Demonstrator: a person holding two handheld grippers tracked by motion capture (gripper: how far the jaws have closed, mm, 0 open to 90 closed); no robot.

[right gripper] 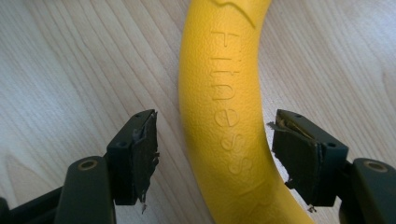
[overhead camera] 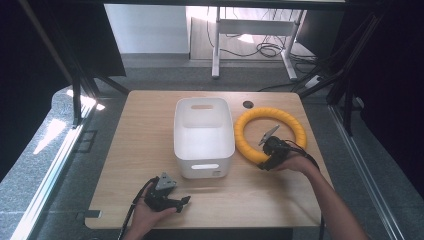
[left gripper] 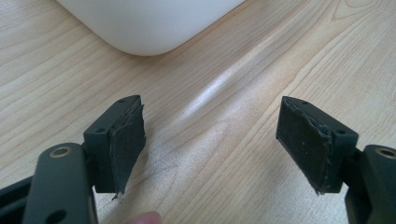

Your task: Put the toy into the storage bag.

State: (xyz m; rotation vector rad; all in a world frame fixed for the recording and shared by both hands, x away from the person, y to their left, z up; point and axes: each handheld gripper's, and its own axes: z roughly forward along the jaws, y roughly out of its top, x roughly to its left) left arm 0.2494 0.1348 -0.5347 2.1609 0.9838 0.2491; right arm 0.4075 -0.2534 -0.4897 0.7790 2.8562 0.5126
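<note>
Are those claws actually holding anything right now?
No. The right claw is open, straddling the yellow ring's tube without gripping it. The left claw is open over the bare table.

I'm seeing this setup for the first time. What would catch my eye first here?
The bright yellow ring lies flat at the right of the wooden table, with "Fitness" embossed on it. The right gripper sits with its jaws open on either side of the ring's near arc. Beside it, mid-table, stands a white bin, while the left gripper rests open near the front edge.
</note>
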